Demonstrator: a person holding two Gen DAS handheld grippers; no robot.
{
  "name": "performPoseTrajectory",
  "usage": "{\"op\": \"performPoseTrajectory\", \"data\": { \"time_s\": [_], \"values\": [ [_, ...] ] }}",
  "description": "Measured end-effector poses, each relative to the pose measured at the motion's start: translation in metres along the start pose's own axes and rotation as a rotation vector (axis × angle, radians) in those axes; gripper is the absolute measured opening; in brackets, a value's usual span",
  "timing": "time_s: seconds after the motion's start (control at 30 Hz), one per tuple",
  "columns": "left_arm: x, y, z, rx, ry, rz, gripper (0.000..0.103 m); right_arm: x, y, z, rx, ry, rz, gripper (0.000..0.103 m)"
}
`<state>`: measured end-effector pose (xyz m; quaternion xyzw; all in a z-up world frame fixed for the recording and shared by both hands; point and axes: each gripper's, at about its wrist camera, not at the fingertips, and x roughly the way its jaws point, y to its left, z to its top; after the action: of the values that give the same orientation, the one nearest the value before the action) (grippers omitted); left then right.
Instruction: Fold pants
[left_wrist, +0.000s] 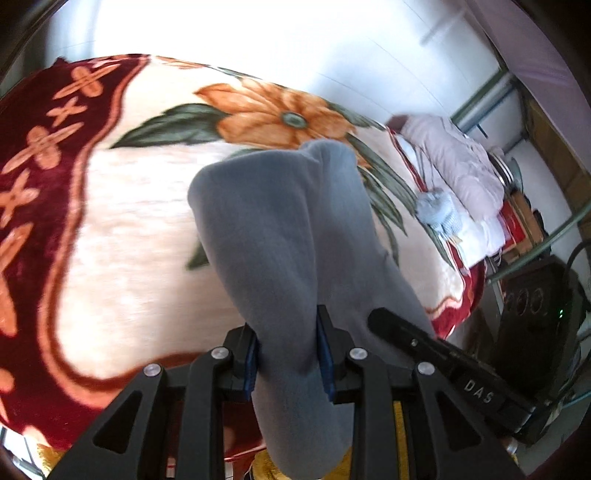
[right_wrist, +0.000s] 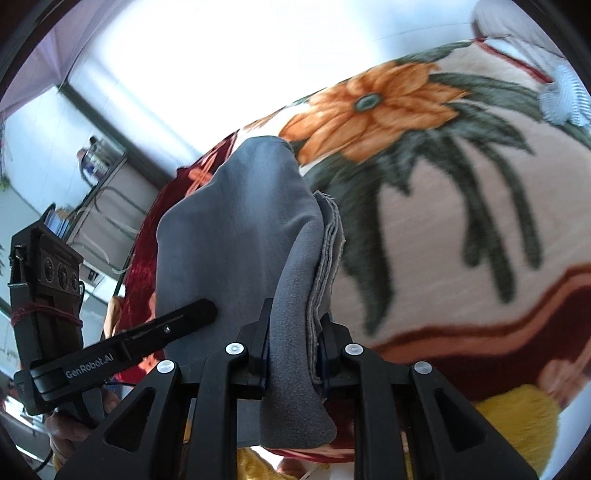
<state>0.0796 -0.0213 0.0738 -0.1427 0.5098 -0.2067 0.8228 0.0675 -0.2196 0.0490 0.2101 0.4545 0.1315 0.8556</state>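
Grey fleece pants (left_wrist: 280, 236) hang bunched over a floral blanket on a bed. My left gripper (left_wrist: 289, 363) is shut on a thick fold of them, the cloth squeezed between its blue pads. In the right wrist view the same pants (right_wrist: 236, 236) drape forward, and my right gripper (right_wrist: 293, 360) is shut on another fold with layered hem edges showing at its right pad. Each view shows the other gripper beside the cloth: the right one (left_wrist: 436, 350) and the left one (right_wrist: 147, 332). The far end of the pants rests on the blanket; their lower part is hidden behind my fingers.
The blanket (left_wrist: 140, 229) is cream with orange flowers, green leaves and a dark red border. A pale quilted jacket (left_wrist: 450, 158) and a fluffy grey-blue item (left_wrist: 437, 212) lie at the bed's far end. A metal bed frame (left_wrist: 491, 92) and shelving (right_wrist: 107, 177) stand by the walls.
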Motion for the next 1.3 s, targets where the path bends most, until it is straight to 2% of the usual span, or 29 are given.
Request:
{"op": "performPoseTrajectory", "data": {
  "time_s": [0.23,0.5,0.73,0.83,1.03,1.17,1.3],
  "values": [
    [-0.021,0.053,-0.003,-0.059,-0.037,0.058,0.028,0.048,0.043,-0.007,-0.048,0.072,0.024,0.02],
    [-0.039,0.119,-0.007,-0.129,-0.075,0.085,0.028,0.11,0.088,-0.023,-0.116,0.169,0.051,0.02],
    [-0.035,0.164,-0.008,-0.124,-0.092,0.116,0.028,0.148,0.109,-0.025,-0.176,0.189,0.043,0.02],
    [-0.026,0.193,-0.016,-0.16,-0.084,0.128,0.028,0.161,0.111,-0.026,-0.206,0.188,0.011,0.021],
    [-0.017,0.227,-0.031,-0.302,-0.093,0.04,0.032,0.174,0.114,-0.027,-0.254,0.176,-0.035,0.03],
    [-0.033,0.219,-0.028,-0.289,-0.112,0.077,0.032,0.162,0.119,-0.024,-0.291,0.161,-0.065,0.03],
    [-0.06,0.206,-0.023,-0.25,-0.186,0.132,0.03,0.134,0.128,-0.023,-0.324,0.088,-0.089,0.03]
  ]
}}
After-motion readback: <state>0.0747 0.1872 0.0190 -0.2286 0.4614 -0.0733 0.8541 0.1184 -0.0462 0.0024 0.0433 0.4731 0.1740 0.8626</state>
